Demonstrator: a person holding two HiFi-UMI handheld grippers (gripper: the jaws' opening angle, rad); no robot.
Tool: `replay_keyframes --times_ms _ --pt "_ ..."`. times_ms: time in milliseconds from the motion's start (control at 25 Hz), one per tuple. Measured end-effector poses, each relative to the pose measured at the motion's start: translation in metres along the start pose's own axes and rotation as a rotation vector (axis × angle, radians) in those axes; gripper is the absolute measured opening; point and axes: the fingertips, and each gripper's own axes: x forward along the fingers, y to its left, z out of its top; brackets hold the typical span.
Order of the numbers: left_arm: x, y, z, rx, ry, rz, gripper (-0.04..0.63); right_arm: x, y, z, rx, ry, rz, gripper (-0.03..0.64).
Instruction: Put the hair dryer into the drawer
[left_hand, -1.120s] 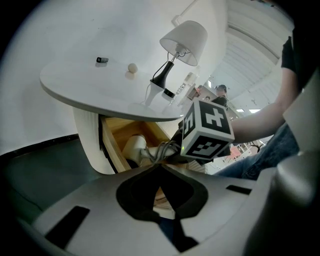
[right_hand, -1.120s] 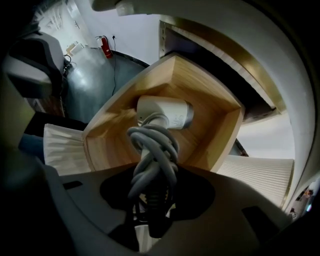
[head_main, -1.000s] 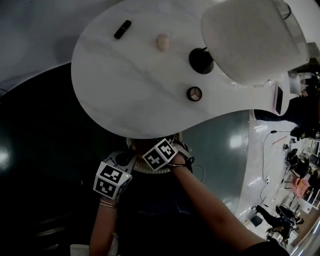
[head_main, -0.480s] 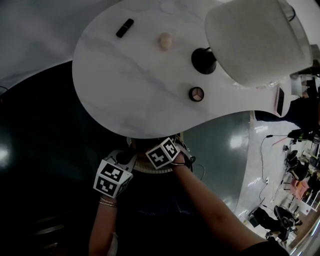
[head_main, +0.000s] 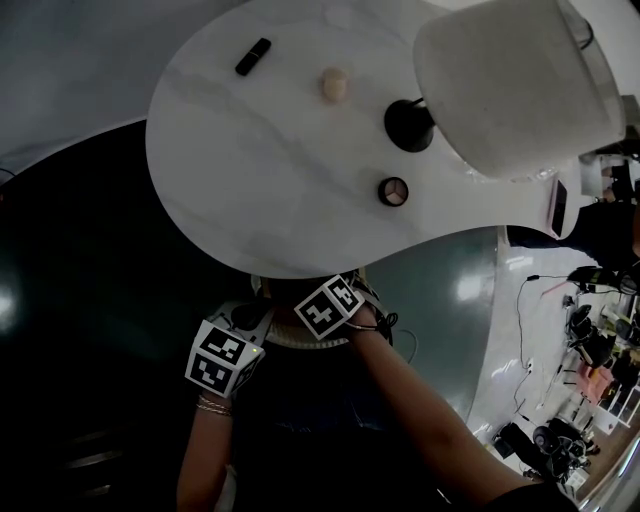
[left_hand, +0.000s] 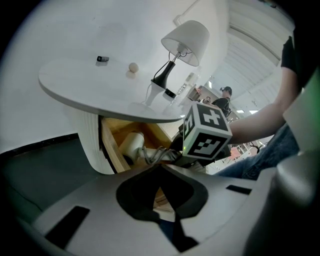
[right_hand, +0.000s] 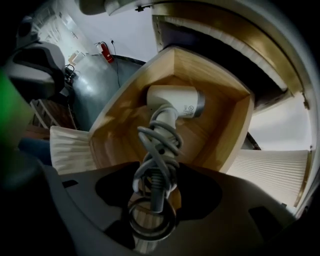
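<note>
The white hair dryer (right_hand: 175, 106) lies inside the open wooden drawer (right_hand: 227, 125), its handle wrapped in grey cord (right_hand: 159, 145). My right gripper (right_hand: 159, 195) points down over it. Its jaws are opening, and the corded handle runs between them without the pads pressing on it. From the left gripper view the hair dryer (left_hand: 131, 145) shows in the drawer (left_hand: 114, 150) under the tabletop, beside the right gripper's marker cube (left_hand: 206, 131). My left gripper (left_hand: 161, 172) hangs back, shut and holding nothing. In the head view both marker cubes (head_main: 222, 358) (head_main: 328, 306) sit below the table's edge, which hides the drawer.
The white marble tabletop (head_main: 250, 170) carries a small black object (head_main: 253, 56), a beige knob (head_main: 333, 84), a small round item (head_main: 392, 191) and a lamp with a black base (head_main: 408, 124) and a white shade (head_main: 510, 80). The floor around is dark. Equipment and people stand far right.
The right gripper's marker cube has tilted and shifted very slightly. The left gripper's cube has stayed where it was.
</note>
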Motion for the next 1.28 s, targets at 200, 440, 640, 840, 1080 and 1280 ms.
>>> replay_keyframes --times_ms 200,440,640,840,1080,1280 --pt "0.0 -0.005 0.0 0.002 0.002 -0.003 0.015 -0.01 -0.001 -0.005 -0.029 -0.012 0.016 0.25" --pt "0.0 -0.005 -0.005 -0.002 -0.004 0.002 0.015 -0.012 0.002 -0.001 -0.015 -0.105 0.0 0.244" --pt "-0.002 -0.005 -0.008 0.004 0.009 -0.007 0.015 -0.012 0.004 0.007 -0.007 -0.154 -0.041 0.242" --pt "0.0 -0.006 -0.007 0.006 0.007 -0.007 0.015 -0.014 0.008 0.023 0.016 -0.232 -0.051 0.242" --pt "0.006 -0.01 -0.004 0.006 0.003 -0.011 0.015 -0.007 0.013 0.036 0.049 -0.282 -0.018 0.242" --pt "0.003 -0.011 -0.009 0.011 0.007 -0.011 0.015 -0.016 0.013 0.047 0.06 -0.373 0.001 0.244"
